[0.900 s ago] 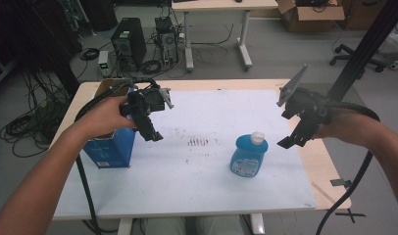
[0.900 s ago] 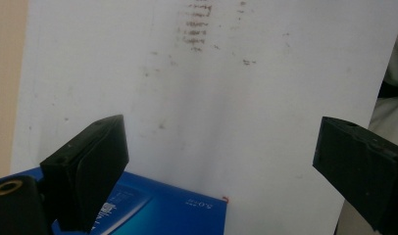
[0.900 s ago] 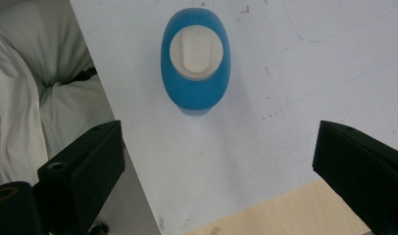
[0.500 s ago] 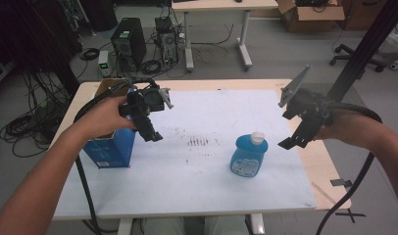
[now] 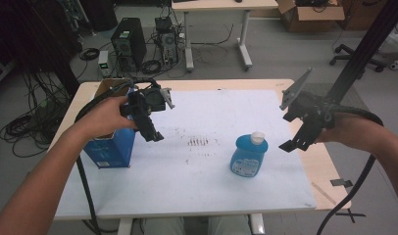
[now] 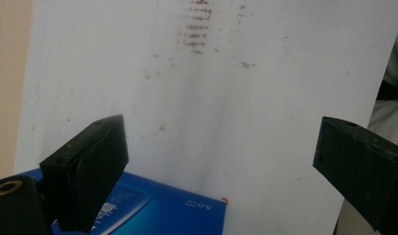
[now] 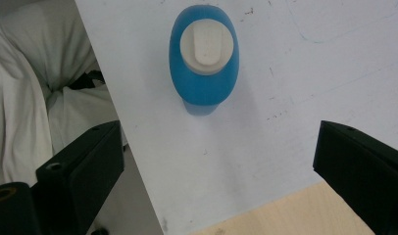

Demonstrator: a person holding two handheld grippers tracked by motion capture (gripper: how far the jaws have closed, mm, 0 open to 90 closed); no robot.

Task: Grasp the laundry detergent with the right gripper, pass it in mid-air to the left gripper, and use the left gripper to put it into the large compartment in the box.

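A blue bottle [image 5: 249,155] with a white cap stands upright on the white sheet [image 5: 211,171], right of centre; from above it appears as a blue oval [image 7: 204,54] in the right gripper view. My right gripper [image 5: 299,138] hovers open to the right of the bottle, above the table's right side, apart from it. A blue box [image 5: 109,146] stands at the left of the sheet; its top corner [image 6: 167,213] shows in the left gripper view. My left gripper [image 5: 150,128] hangs open just above and right of the box, holding nothing.
Dark smudges [image 5: 197,142] mark the sheet's middle. The wooden table [image 5: 329,166] edge runs along the right. Behind the table, on the floor, are a computer tower [image 5: 128,46], cables, another table [image 5: 216,24] and a cardboard box [image 5: 310,10]. A black pole [image 5: 363,54] rises at right.
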